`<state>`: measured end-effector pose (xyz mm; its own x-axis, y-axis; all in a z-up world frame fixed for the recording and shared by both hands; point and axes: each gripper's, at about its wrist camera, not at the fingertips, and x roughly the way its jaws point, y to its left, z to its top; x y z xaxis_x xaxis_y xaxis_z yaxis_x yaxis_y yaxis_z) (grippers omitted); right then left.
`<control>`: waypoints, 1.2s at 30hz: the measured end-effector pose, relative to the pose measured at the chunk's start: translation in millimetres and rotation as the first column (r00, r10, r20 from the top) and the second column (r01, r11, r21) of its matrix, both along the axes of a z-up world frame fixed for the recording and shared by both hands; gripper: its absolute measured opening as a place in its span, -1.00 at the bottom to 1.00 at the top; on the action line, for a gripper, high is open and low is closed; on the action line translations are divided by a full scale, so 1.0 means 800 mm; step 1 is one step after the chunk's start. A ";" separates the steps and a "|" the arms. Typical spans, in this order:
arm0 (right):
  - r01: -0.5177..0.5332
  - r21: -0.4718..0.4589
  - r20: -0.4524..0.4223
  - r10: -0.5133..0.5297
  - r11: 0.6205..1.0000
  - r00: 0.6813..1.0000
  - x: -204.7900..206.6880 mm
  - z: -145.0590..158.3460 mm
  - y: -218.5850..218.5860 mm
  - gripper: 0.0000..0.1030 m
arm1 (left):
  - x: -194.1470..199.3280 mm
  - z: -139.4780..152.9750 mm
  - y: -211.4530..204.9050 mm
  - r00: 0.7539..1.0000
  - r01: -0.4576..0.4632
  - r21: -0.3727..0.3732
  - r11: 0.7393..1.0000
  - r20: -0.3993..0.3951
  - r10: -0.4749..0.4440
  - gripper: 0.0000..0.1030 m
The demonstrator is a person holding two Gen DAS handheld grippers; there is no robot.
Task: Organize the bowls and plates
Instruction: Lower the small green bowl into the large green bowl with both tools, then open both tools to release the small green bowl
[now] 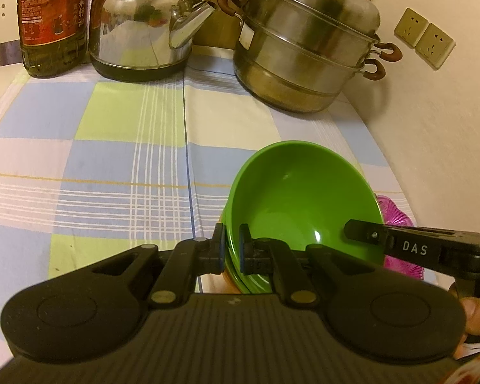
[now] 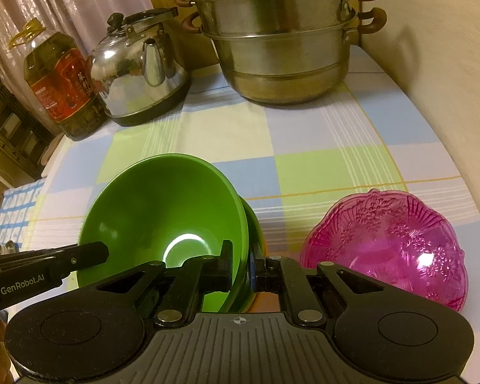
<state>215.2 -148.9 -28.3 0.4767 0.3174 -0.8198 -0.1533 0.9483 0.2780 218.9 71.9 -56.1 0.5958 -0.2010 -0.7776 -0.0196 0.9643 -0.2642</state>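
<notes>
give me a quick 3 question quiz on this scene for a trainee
1. True or false: neither claw holds the pink bowl.
2. Which stands between the oil bottle and the steamer pot? A) kettle B) mug C) frying pan
3. Fill in: the left claw and the right claw are both shut on opposite rims of the ___ bowl.
Key: 1 true; 2 A; 3 green, meaning the green bowl.
</notes>
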 end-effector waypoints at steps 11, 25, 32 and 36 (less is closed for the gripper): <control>0.007 0.016 0.017 -0.007 1.000 1.000 0.001 0.003 -0.003 -0.73 | 0.001 0.001 0.002 1.000 -0.013 -0.007 1.000 0.005 0.013 -0.86; 0.052 0.079 0.057 -0.056 0.995 0.997 -0.009 0.017 -0.030 -0.40 | -0.013 0.019 0.007 0.998 -0.042 -0.011 0.999 0.052 0.042 -0.81; 0.080 0.103 0.039 -0.084 0.992 0.996 -0.030 0.014 -0.046 -0.40 | -0.038 0.027 0.007 0.997 -0.053 -0.006 0.999 0.063 0.054 -0.70; 0.089 0.106 0.035 -0.093 0.990 0.995 -0.044 0.019 -0.049 -0.40 | -0.058 0.029 0.005 0.996 -0.055 -0.010 0.998 0.068 0.055 -0.67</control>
